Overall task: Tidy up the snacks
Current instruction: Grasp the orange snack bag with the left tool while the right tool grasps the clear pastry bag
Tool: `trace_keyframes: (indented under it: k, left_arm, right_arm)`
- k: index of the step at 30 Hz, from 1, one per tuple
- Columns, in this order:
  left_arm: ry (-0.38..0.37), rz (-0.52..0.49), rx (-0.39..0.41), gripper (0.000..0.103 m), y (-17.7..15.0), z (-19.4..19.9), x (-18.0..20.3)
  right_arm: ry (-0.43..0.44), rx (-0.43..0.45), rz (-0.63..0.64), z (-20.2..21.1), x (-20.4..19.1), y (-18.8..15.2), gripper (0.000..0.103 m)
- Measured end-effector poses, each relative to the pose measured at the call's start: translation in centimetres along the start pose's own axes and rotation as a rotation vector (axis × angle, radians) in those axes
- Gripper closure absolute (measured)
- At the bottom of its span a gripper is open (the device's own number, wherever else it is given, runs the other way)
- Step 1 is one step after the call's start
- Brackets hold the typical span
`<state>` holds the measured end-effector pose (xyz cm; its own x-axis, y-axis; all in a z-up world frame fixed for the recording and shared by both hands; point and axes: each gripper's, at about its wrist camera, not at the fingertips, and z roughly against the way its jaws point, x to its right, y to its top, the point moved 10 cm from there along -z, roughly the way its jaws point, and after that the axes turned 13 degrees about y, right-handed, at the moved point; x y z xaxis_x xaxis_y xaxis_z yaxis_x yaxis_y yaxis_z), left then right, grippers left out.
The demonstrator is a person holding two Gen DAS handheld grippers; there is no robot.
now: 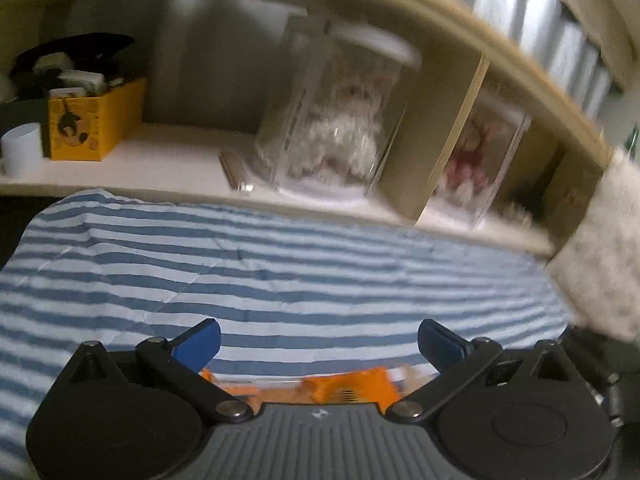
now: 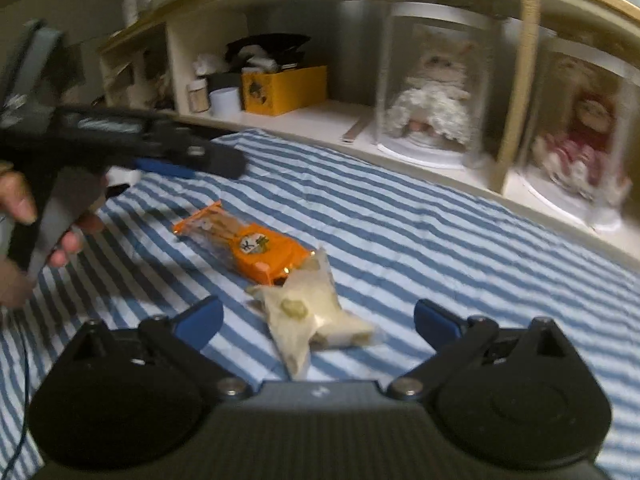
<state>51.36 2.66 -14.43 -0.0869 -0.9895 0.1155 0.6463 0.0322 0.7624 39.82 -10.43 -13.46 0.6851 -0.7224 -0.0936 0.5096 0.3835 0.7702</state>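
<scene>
Two snack packets lie on a blue-and-white striped bedspread (image 2: 400, 220), and both grippers are near them. Taking the orange snack packet (image 2: 244, 246) as the landmark: it lies flat on the stripes, and a pale, crumpled snack packet (image 2: 316, 316) lies against its nearer end, touching it at one corner.

The right gripper (image 2: 318, 322) is on the near side of the orange packet, with its blue-tipped fingers spread wide apart and clamping nothing. The pale packet lies between those fingers and runs back under the gripper body; neither fingertip touches it.

The left gripper (image 2: 168, 168), held in a person's hand (image 2: 40, 232), is above and to the far left of the orange packet, pointing across the bed. In its own camera view the left gripper (image 1: 319, 342) has its fingers wide apart, and the orange snack packet (image 1: 340, 388) shows just under its body, behind the fingertips, not gripped.

Beyond the orange packet, a wooden shelf (image 2: 440, 168) runs along the bed. It holds a yellow box (image 2: 284, 90), a white cup (image 2: 225, 101) and two dolls in clear cases (image 2: 434, 92).
</scene>
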Motion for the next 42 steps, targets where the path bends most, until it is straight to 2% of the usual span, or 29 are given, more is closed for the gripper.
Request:
trace_keyframes:
  k: [4, 5, 9, 11, 15, 18, 20, 26, 28, 32, 34, 36, 41, 42]
  left_arm:
    - [-0.006, -0.11, -0.123, 0.0, -2.2, -1.8, 0.2]
    - [-0.017, -0.136, -0.133, 0.0, -2.8, -1.6, 0.2]
    - [-0.065, -0.188, -0.159, 0.0, -4.7, 0.4, 0.5]
    - [-0.103, -0.193, -0.184, 0.0, -5.7, 1.6, 0.8]
    - [-0.162, -0.195, -0.236, 0.0, -7.1, 3.7, 1.8]
    - [-0.125, -0.223, -0.218, 0.0, -7.0, 4.5, 2.5]
    - [-0.075, -0.224, -0.204, 0.0, -6.5, 4.3, 2.4]
    - [0.038, -0.184, -0.198, 0.003, -4.9, 2.2, 2.1]
    - [0.07, -0.192, -0.211, 0.012, -4.9, 1.4, 2.1]
    - [0.103, -0.213, -0.24, 0.02, -5.1, 0.0, 2.3]
    - [0.133, -0.222, -0.253, 0.029, -5.4, -0.7, 2.1]
    - [0.157, -0.213, -0.249, 0.034, -5.3, -1.0, 1.9]
    - [0.178, -0.166, -0.234, 0.056, -5.1, -0.6, 1.5]
    - [0.183, -0.161, -0.232, 0.058, -5.2, -0.4, 1.5]
  right_arm:
    - [0.033, -0.062, 0.083, -2.5, -0.3, 0.2, 0.003]
    - [0.044, -0.081, 0.099, -3.0, -0.4, 0.1, 0.004]
    - [0.081, -0.15, 0.124, -4.3, -0.8, -0.8, 0.017]
    - [0.06, -0.151, 0.127, -4.2, -0.8, -1.0, 0.022]
    - [0.034, -0.129, 0.095, -3.2, -0.8, -1.0, 0.042]
    - [0.017, -0.136, 0.075, -2.7, -0.9, -1.4, 0.056]
    - [0.019, -0.139, 0.062, -2.4, -1.1, -1.4, 0.059]
    - [0.019, -0.181, 0.039, -0.4, -1.6, -2.4, 0.062]
    - [0.024, -0.19, 0.018, 0.0, -1.6, -2.8, 0.062]
    - [0.032, -0.169, -0.022, -0.2, -1.3, -3.0, 0.059]
    - [0.02, -0.164, -0.027, -0.7, -1.0, -2.9, 0.046]
    - [0.014, -0.174, -0.011, -1.4, -1.1, -3.0, 0.04]
    - [0.03, -0.196, -0.018, -2.8, -1.3, -3.3, 0.041]
    - [0.033, -0.195, -0.022, -2.8, -1.4, -3.3, 0.046]
